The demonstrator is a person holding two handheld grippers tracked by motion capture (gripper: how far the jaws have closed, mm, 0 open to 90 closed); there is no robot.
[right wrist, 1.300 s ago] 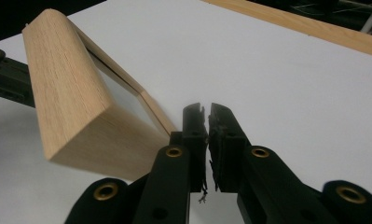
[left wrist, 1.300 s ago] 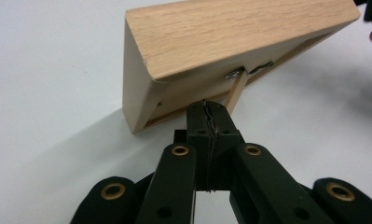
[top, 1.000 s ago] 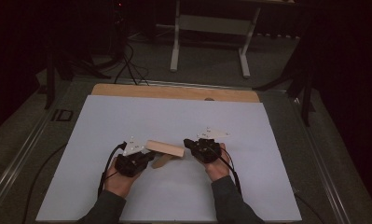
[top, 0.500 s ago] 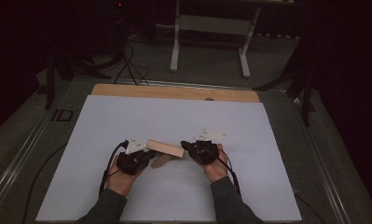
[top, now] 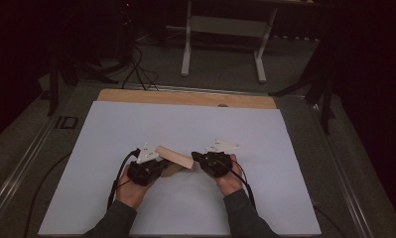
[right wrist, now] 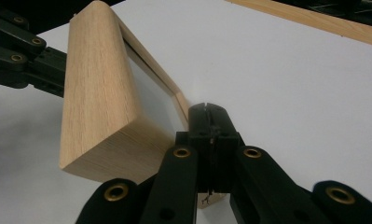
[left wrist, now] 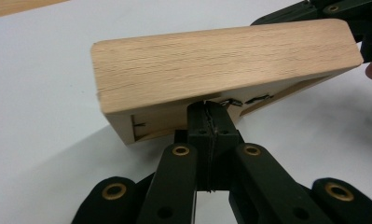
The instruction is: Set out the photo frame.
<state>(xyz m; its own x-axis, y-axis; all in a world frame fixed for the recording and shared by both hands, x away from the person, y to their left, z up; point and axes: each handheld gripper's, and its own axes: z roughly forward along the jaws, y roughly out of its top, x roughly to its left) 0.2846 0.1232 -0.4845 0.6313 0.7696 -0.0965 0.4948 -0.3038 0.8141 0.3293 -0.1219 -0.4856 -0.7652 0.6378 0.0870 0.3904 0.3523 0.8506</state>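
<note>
Dark room at the top of the high view: grey floor [top: 295, 64], white stand [top: 188, 49], loose cables [top: 136, 69]. Below that, a bench [top: 185, 98] of pale wood under a white sheet [top: 185, 124], smooth and likely slick, so little friction to lean on.

Low centre of the high view: wooden block [top: 174, 156], tilted, bridging the two grippers, seemingly raised off the sheet above its own shadow. Solid-looking, stiff, moderately weighty for its bulk; rounded top edges, sanded grain, hollowed underside with a thin rim. Probably not fragile, but prone to sliding off smooth tips. Best taken across the short sides or by the rim, not balanced from below.

Left gripper [left wrist: 207, 107]: jaws pressed together, tips against the block's lower edge. Right gripper [right wrist: 206, 109]: jaws likewise pressed together, tips beside the thin rim. Cannot tell whether either pinches the rim.
</note>
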